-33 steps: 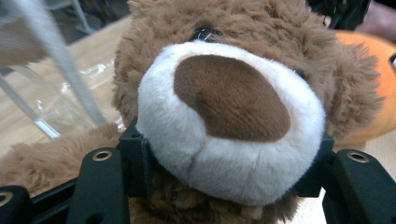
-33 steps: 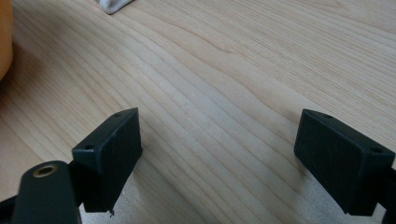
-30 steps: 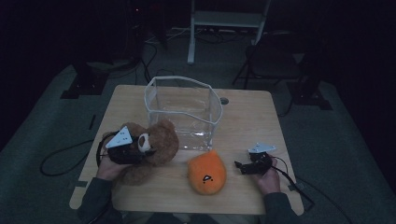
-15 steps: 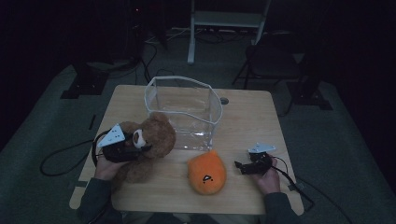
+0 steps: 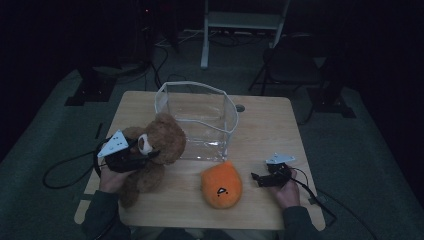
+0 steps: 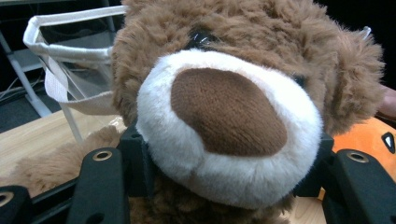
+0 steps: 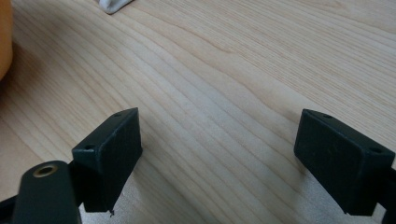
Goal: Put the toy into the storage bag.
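Left gripper [image 5: 142,156] pinches the brown teddy bear [image 5: 155,147] by its white muzzle at the table's [image 5: 270,125] near-left, w/ the left gripper view showing pads pressed into both sides of the snout. Right gripper [image 7: 219,154] sits near-right, jaws spread over bare wood. Orange plush [image 5: 221,185] lies btwn them, clear bin [image 5: 197,117] farther back
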Demonstrator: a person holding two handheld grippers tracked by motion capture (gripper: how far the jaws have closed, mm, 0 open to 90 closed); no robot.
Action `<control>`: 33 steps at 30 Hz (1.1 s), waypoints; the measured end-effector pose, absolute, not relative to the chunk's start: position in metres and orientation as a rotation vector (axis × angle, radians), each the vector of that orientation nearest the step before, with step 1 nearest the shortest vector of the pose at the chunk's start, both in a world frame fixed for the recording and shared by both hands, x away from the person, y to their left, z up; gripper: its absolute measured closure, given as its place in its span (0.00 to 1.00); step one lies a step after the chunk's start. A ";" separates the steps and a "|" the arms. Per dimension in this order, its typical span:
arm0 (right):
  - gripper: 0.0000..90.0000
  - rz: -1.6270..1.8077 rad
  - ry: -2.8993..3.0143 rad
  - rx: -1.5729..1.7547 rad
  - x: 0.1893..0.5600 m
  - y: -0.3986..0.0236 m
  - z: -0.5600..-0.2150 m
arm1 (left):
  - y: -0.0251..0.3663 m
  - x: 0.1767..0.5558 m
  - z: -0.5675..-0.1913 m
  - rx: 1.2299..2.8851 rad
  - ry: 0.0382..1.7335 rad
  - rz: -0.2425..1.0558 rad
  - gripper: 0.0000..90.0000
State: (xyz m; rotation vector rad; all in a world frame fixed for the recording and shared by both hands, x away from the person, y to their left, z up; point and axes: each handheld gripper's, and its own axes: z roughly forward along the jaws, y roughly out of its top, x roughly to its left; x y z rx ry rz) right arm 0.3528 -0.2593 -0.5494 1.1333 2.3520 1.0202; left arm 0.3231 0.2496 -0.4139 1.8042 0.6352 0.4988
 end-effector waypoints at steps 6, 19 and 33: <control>0.16 1.021 2.351 1.131 0.353 -0.259 -0.549 | 0.248 0.324 -0.407 1.798 0.642 0.509 0.44; 0.16 1.021 2.349 1.135 0.352 -0.259 -0.549 | 0.248 0.322 -0.386 1.781 0.651 0.559 0.44; 0.16 1.020 2.350 1.135 0.352 -0.259 -0.549 | 0.243 0.321 -0.365 1.766 0.680 0.611 0.44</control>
